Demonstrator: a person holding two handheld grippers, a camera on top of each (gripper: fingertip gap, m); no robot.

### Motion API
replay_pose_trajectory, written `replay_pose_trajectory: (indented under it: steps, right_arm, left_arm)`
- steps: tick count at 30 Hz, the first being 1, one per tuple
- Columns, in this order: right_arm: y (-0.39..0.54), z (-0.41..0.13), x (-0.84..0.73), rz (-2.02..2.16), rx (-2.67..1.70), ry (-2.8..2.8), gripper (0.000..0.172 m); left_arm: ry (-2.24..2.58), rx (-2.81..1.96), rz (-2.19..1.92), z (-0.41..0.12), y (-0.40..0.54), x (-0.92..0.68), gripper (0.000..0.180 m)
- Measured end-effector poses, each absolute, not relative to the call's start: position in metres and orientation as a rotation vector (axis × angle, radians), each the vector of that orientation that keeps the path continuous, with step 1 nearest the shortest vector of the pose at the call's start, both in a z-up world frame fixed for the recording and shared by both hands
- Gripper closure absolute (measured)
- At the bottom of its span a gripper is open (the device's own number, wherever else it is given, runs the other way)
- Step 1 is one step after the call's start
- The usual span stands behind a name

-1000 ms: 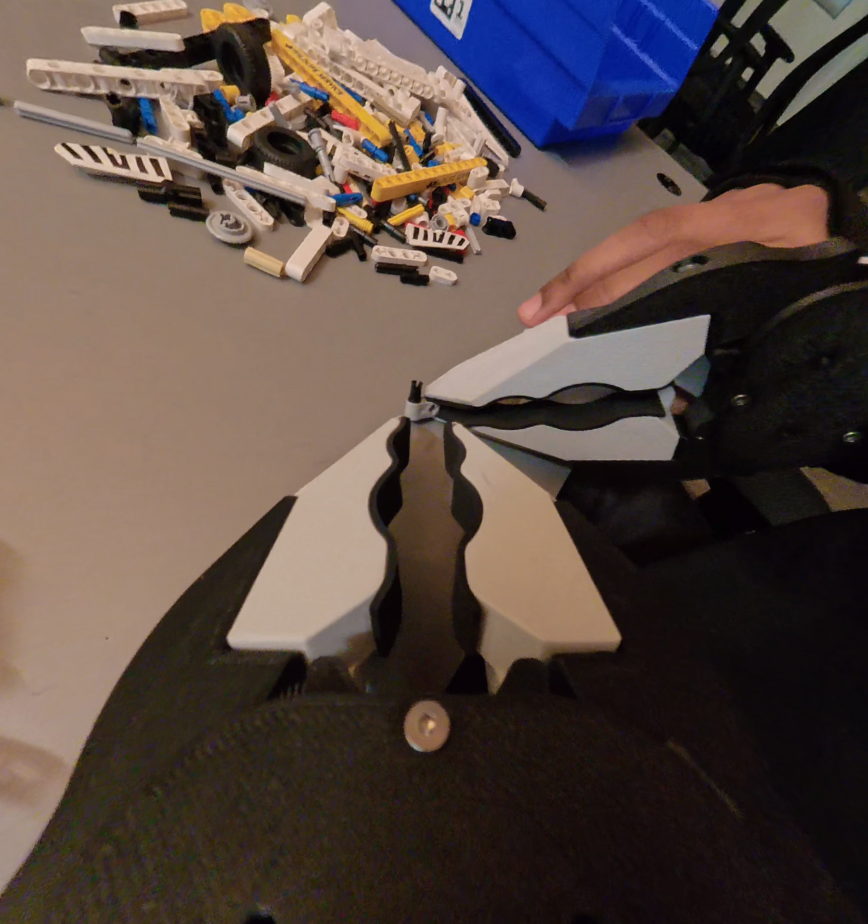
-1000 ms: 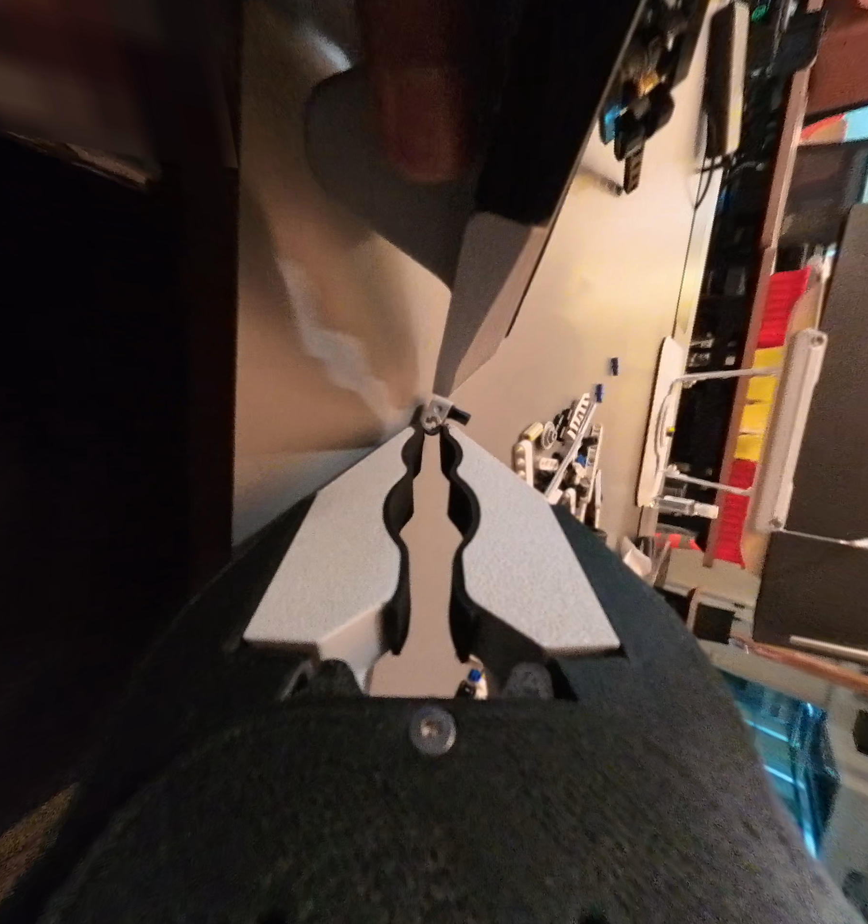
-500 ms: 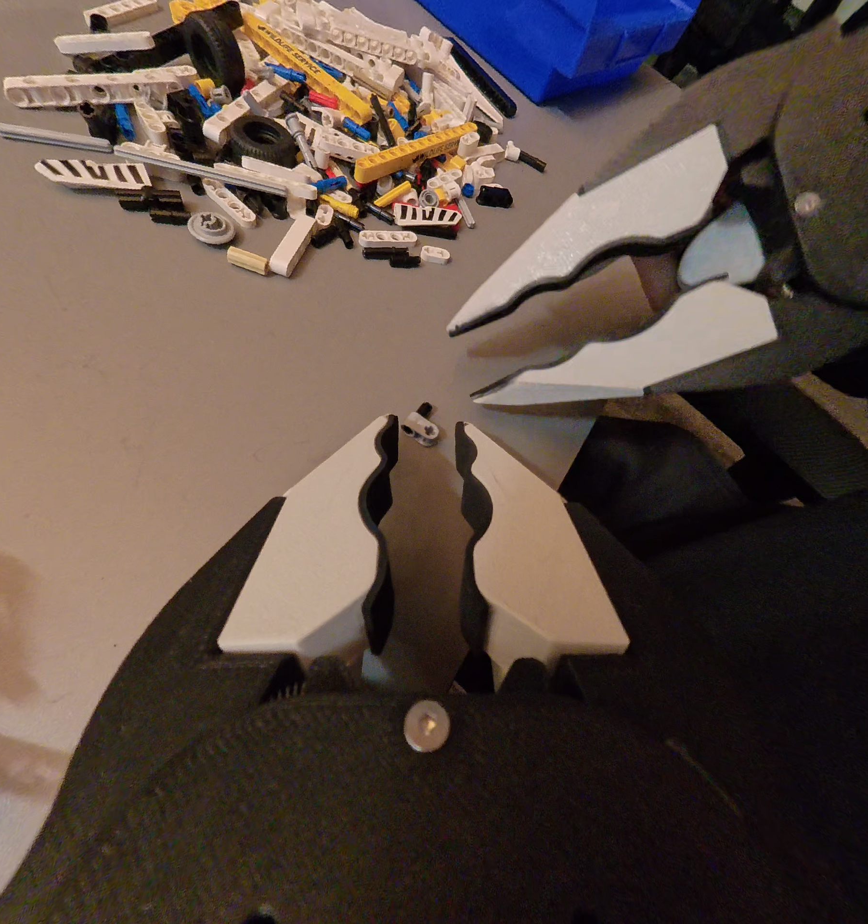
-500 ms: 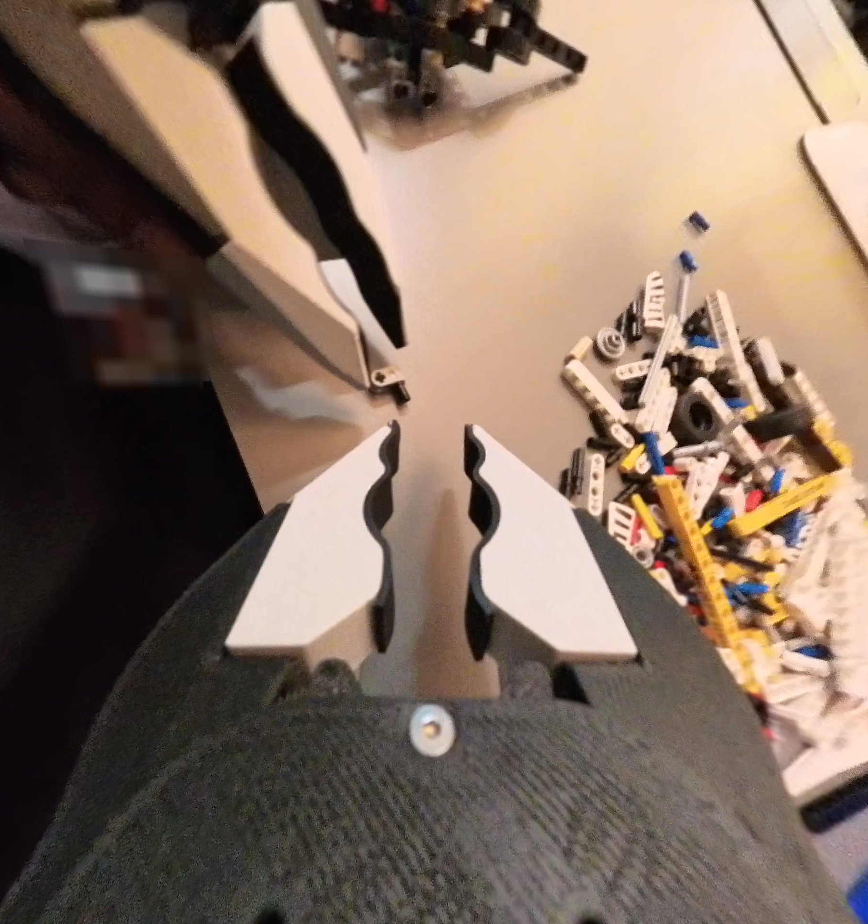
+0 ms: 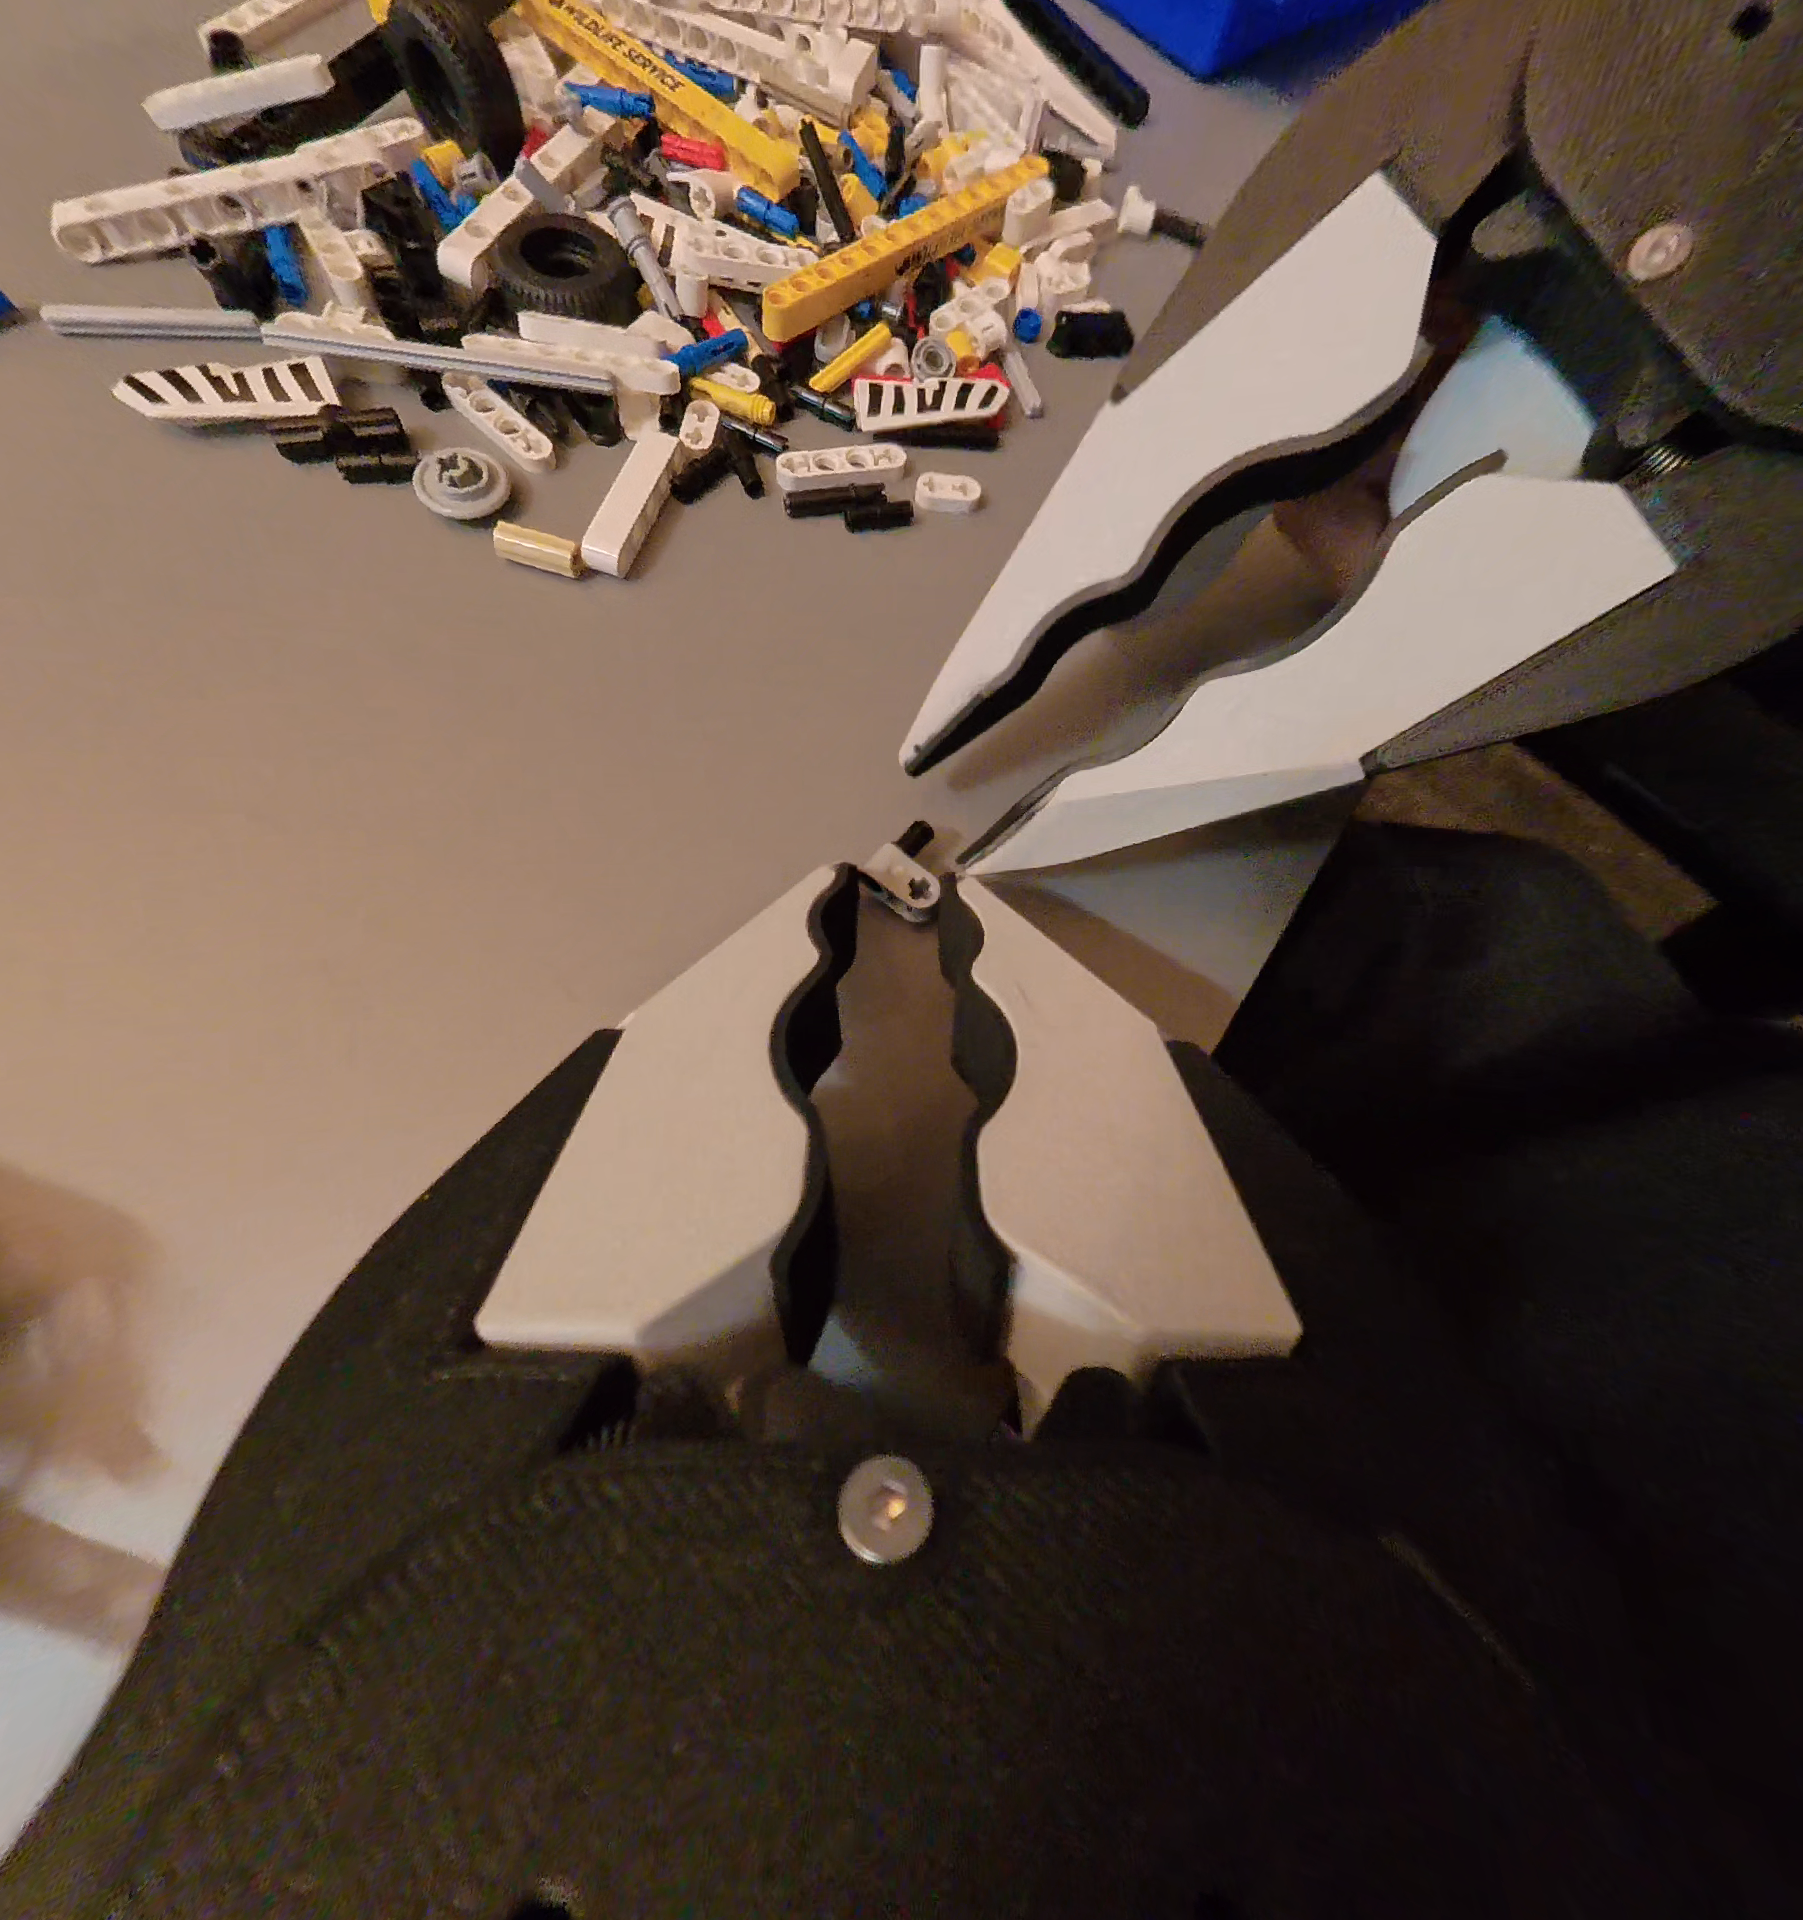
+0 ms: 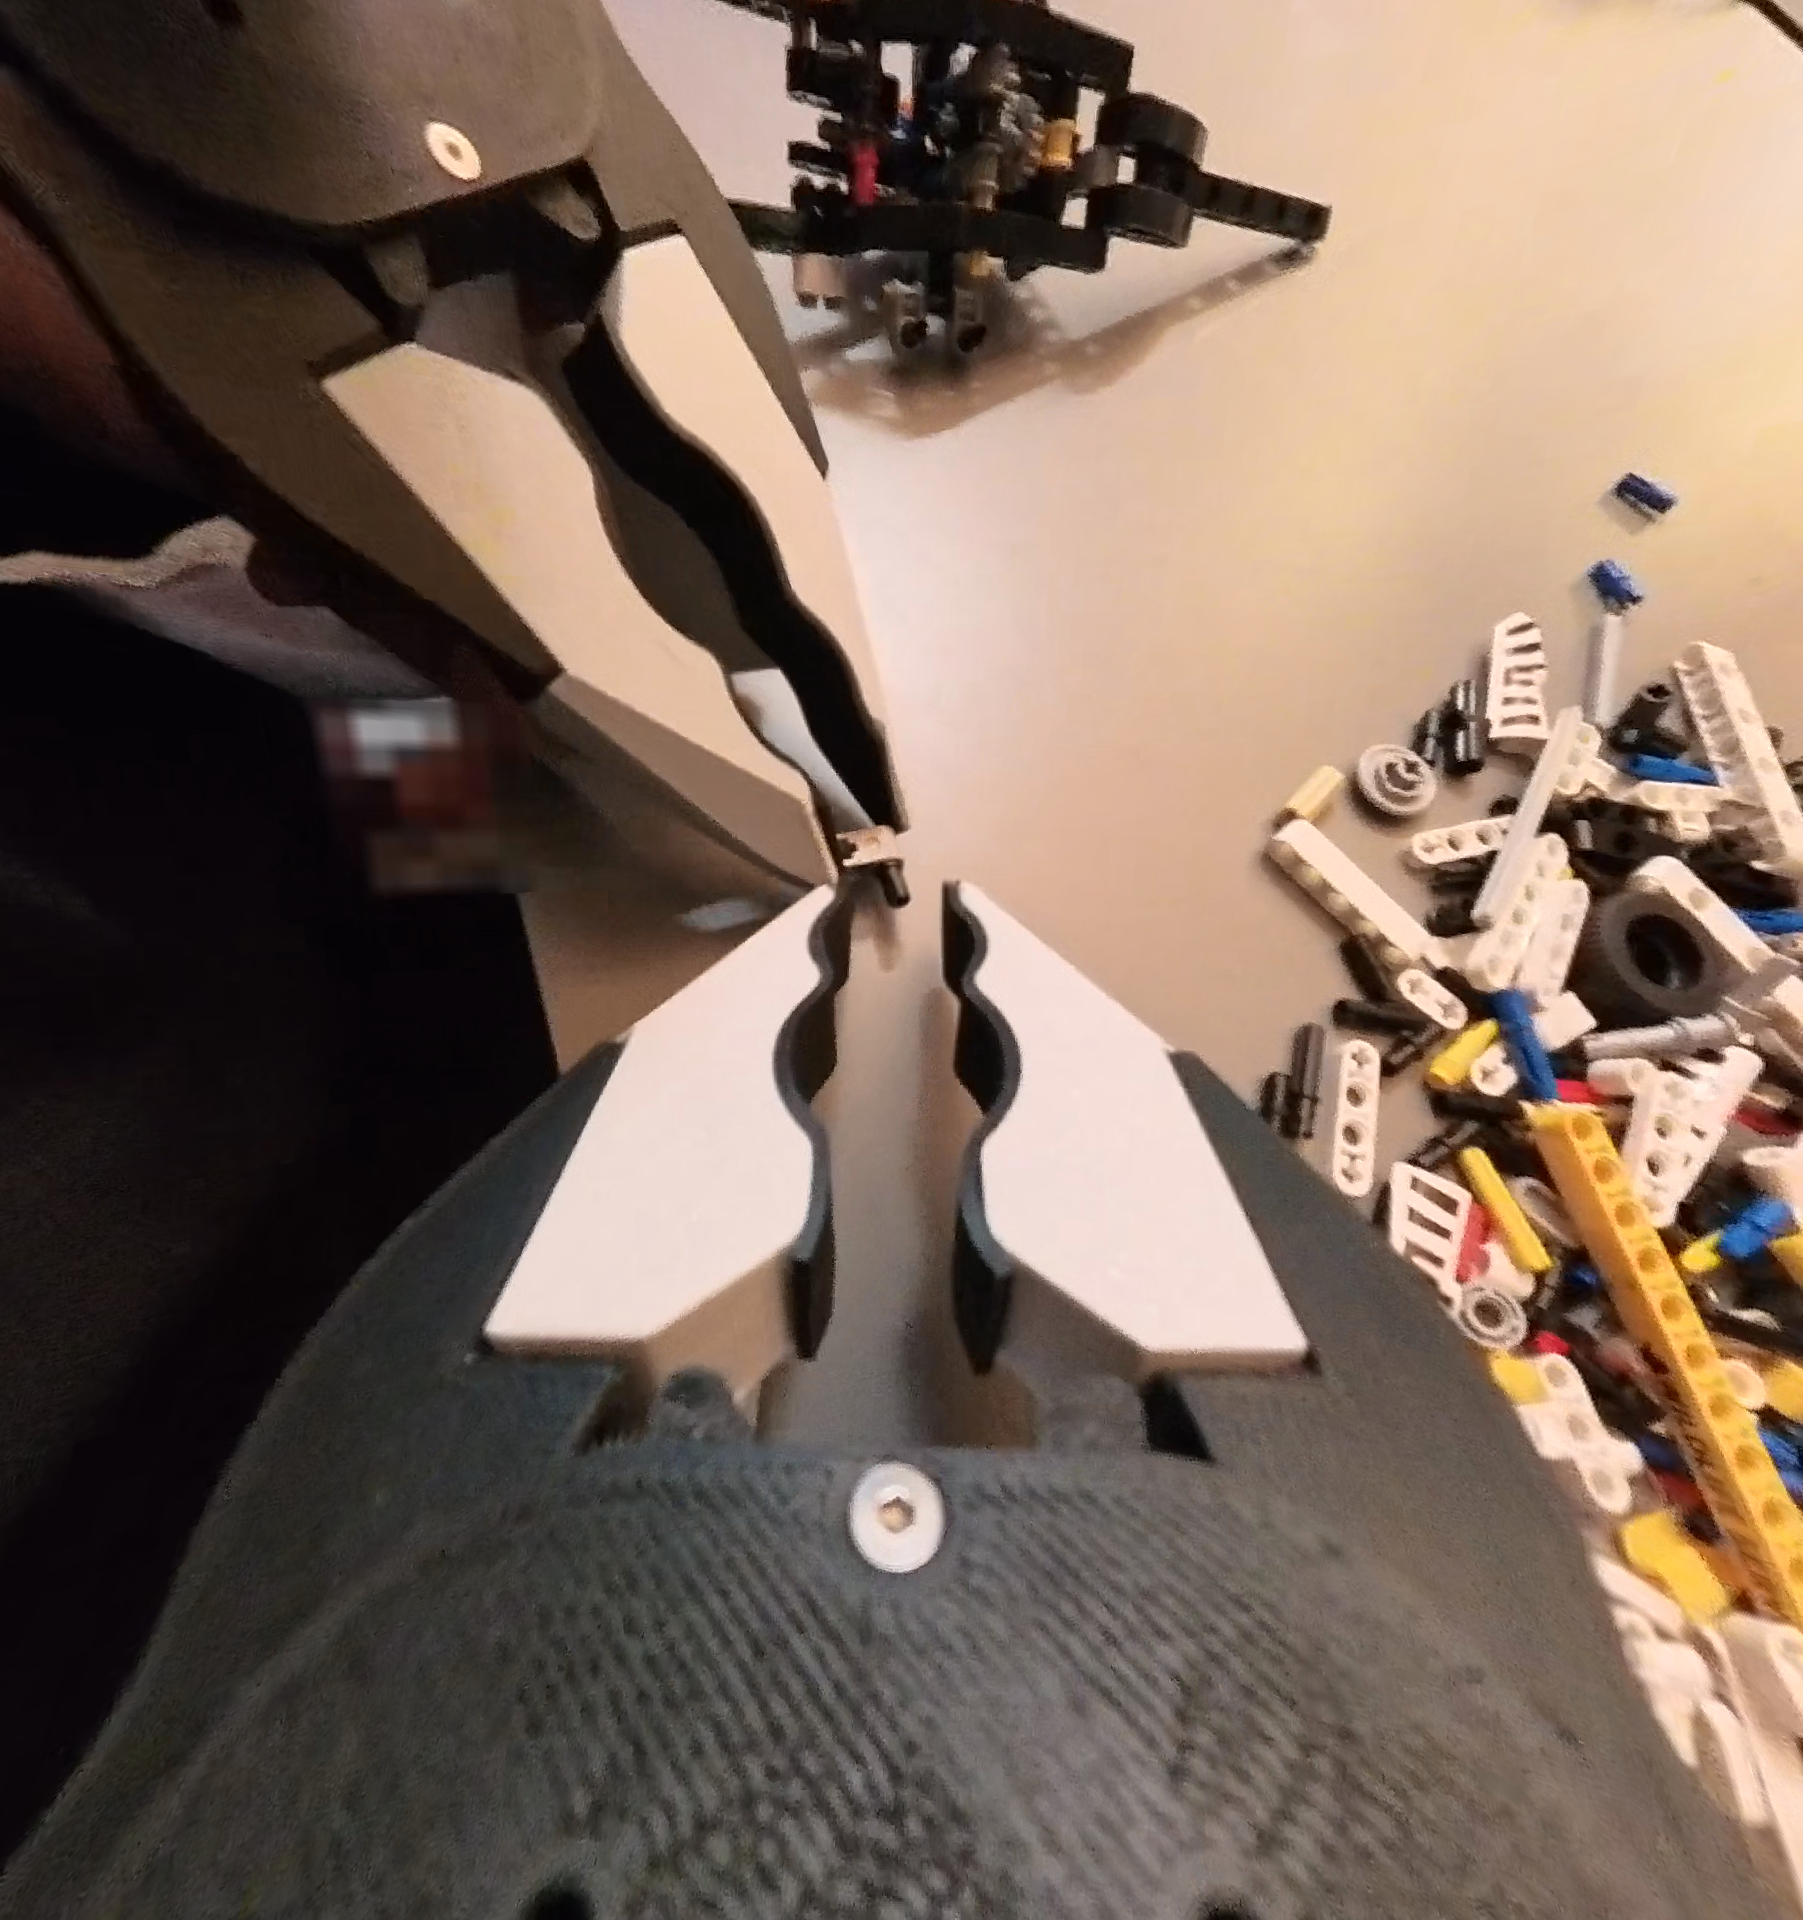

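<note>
We see the left gripper (image 5: 899, 891) now clamping the small grey connector (image 5: 907, 885) near the counter (image 5: 357, 779) edge; the right gripper (image 6: 889, 896), parted, has narrowed; open room leftward.

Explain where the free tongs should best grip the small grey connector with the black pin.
Probably the black pin jutting from the small grey plastic connector. The left tongs already clamp the grey body, so the open right tongs should come from the pin's end.
</note>
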State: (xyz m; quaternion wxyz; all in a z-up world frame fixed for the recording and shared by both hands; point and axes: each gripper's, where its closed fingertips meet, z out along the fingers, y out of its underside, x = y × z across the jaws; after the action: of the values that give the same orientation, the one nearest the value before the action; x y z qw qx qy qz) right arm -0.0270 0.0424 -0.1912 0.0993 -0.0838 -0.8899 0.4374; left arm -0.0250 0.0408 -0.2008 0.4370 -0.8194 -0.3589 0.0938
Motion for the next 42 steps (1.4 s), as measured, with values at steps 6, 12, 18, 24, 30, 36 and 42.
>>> replay_pose_trajectory:
  steps: [6,12,18,24,30,36,42]
  right_arm:
    - [0.038,-0.176,-0.018,1.474,-0.203,-2.636,0.162]
    - [0.037,-0.132,-0.005,1.754,-0.006,-2.393,0.147]
    - [0.035,-0.111,0.003,1.904,0.098,-2.315,0.151]
    - [0.032,-0.102,0.006,2.049,0.080,-2.321,0.157]
    - [0.029,-0.108,0.010,2.021,0.113,-2.352,0.168]
    - [0.034,-0.116,-0.004,1.950,-0.034,-2.393,0.170]
    - [0.042,-0.179,-0.028,1.432,-0.336,-2.696,0.169]
  left_arm:
    - [-0.921,-1.773,-0.155,-0.178,0.042,-0.015,0.167]
    - [-0.919,-1.431,-0.477,-0.142,0.033,-0.016,0.168]
    - [-0.812,-1.235,-0.820,-0.117,0.034,0.002,0.167]
    - [-0.786,-1.211,-0.880,-0.113,0.036,0.007,0.168]
    - [-0.759,-1.204,-0.909,-0.110,0.038,0.011,0.168]
    - [-0.892,-1.252,-0.593,-0.121,0.026,-0.016,0.150]
    - [-0.839,-1.675,-0.060,-0.147,0.019,-0.019,0.156]
